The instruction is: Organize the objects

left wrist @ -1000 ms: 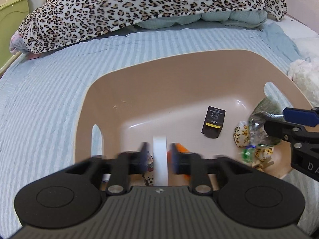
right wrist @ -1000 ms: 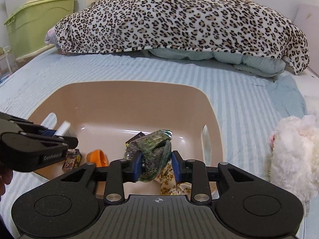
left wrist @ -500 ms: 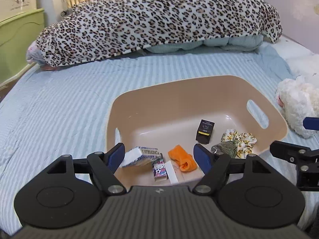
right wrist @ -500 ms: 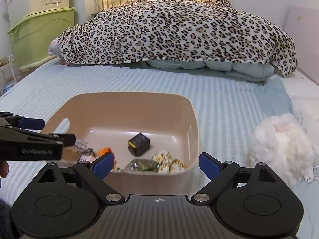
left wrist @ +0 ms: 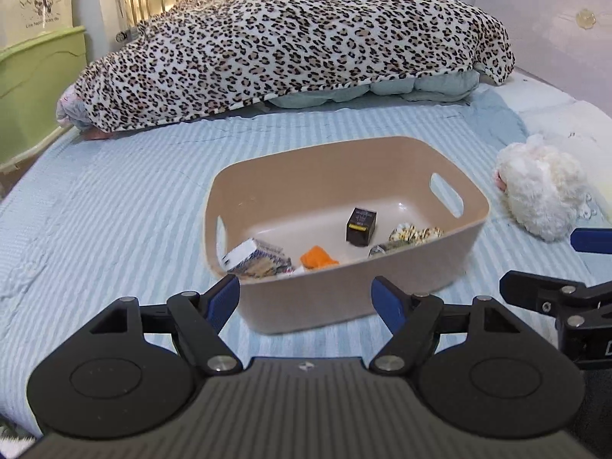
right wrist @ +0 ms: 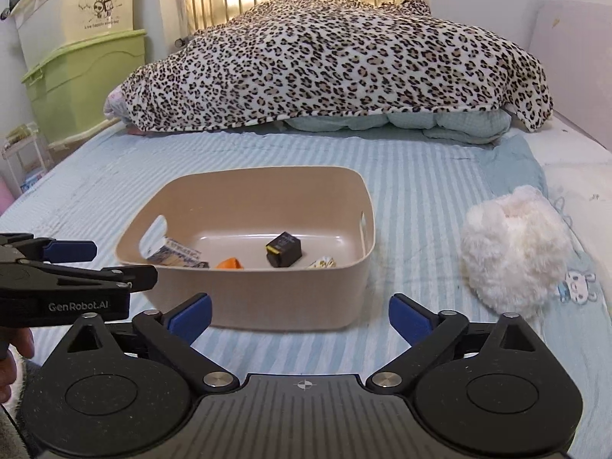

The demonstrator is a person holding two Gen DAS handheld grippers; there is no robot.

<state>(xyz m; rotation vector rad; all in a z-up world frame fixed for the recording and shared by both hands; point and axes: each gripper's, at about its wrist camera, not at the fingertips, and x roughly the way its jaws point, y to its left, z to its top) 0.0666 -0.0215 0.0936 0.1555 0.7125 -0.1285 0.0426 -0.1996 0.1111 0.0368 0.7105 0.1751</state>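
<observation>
A beige plastic basket [left wrist: 329, 160] [right wrist: 298, 290] sits on the striped blue bed. Inside lie a small white printed box [left wrist: 254, 258] [right wrist: 178, 254], an orange item [left wrist: 317, 258] [right wrist: 229, 264], a black box with a yellow label [left wrist: 360, 225] [right wrist: 284, 248], and patterned cloth pieces [left wrist: 415, 234] [right wrist: 323, 262]. My left gripper [left wrist: 306, 300] is open and empty, held back from the basket's near wall. My right gripper [right wrist: 300, 315] is open and empty, also short of the basket. The left gripper also shows from the side in the right wrist view [right wrist: 88, 264].
A white fluffy plush [left wrist: 543, 195] [right wrist: 512, 248] lies on the bed right of the basket. A leopard-print blanket [left wrist: 290, 46] [right wrist: 336, 65] is heaped at the back. Green and cream storage bins [right wrist: 80, 57] stand at the left.
Both grippers let go of their items into the basket, opened wide, and pulled back and up away from it.
</observation>
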